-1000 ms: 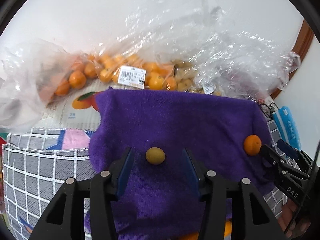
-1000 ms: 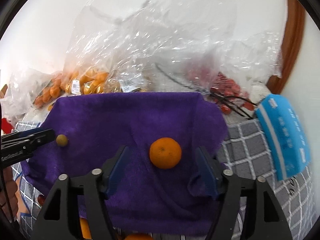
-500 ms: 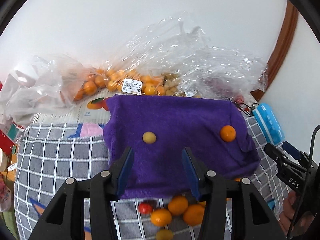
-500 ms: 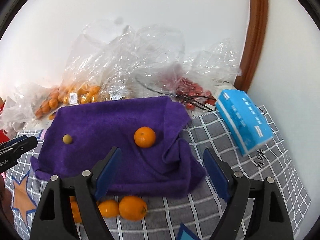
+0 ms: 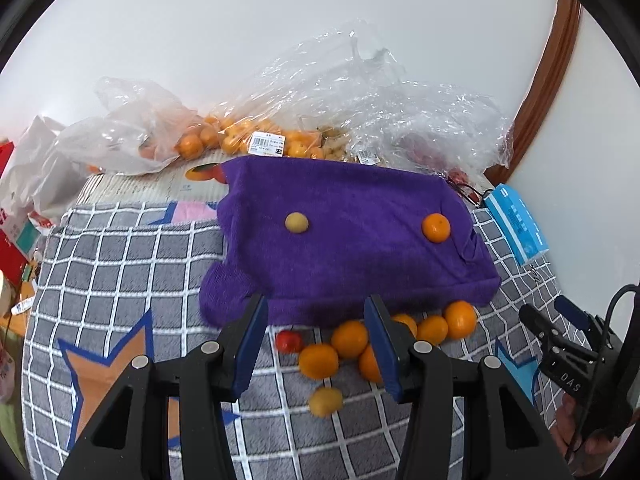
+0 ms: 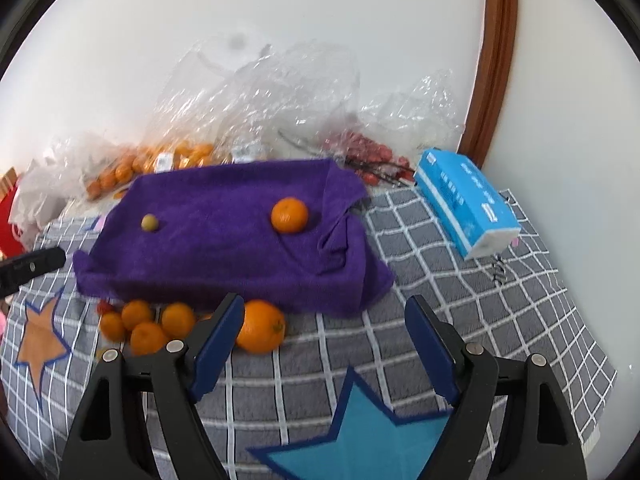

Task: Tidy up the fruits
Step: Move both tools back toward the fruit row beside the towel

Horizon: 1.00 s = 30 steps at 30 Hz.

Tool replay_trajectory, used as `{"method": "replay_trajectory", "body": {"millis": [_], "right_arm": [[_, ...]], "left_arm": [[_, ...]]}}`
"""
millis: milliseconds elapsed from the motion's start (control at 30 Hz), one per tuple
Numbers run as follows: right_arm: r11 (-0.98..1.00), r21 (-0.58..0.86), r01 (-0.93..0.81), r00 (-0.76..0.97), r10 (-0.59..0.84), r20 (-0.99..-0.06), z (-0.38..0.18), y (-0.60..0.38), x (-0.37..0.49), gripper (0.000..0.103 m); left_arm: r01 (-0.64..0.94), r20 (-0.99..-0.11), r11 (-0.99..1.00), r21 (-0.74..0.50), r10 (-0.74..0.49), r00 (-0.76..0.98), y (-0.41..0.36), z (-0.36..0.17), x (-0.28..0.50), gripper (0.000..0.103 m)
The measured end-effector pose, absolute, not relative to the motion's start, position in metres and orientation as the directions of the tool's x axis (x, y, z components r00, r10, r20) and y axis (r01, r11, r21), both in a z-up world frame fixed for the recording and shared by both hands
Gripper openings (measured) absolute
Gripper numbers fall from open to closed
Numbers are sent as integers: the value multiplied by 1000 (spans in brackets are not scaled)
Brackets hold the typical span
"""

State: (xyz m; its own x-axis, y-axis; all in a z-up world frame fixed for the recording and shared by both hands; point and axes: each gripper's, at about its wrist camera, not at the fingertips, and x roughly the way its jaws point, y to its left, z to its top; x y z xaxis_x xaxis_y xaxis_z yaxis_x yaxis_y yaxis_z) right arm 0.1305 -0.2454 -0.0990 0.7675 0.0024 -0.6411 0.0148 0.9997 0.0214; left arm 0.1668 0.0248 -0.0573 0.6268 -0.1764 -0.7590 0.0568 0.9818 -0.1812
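Fruits are seen in the left wrist view in two places. A small yellow-green fruit (image 5: 296,223) and a tangerine (image 5: 436,227) lie well apart on a purple towel (image 5: 360,264). A loose cluster of tangerines (image 5: 350,338), a small red fruit (image 5: 289,341) and a yellow fruit (image 5: 325,401) lies on the grey checked cloth (image 5: 120,264) just beside the towel's near edge. The left gripper (image 5: 316,344) is held above this cluster with its jaws apart and nothing clamped between them. Clear plastic bags (image 5: 360,120) of fruit are piled against the wall behind the towel. A blue tissue pack (image 5: 516,224) lies to the right.

In the right wrist view, the yellow-green fruit (image 6: 150,223) and the tangerine (image 6: 289,215) are again shown on the towel (image 6: 224,248). The loose tangerines (image 6: 260,326) are grouped below its near edge. The right gripper (image 6: 324,344) is held over bare checked cloth (image 6: 460,288) with its jaws wide apart, having just been opening, and nothing is between them. The tissue pack (image 6: 466,204) rests near the wall, beside a bag of red fruit (image 6: 368,152).
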Motion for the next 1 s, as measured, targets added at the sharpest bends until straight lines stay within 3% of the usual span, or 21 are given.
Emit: {"method": "replay_trajectory", "body": {"millis": [667, 1000], "right_arm": [[999, 47, 7, 753, 25, -658, -145, -229, 135, 82], [997, 71, 11, 695, 43, -718, -175, -217, 160, 71]], "left_arm": [[32, -796, 980, -198, -180, 578, 47, -100, 160, 48], [29, -812, 973, -228, -206, 546, 56, -120, 173, 48]]}}
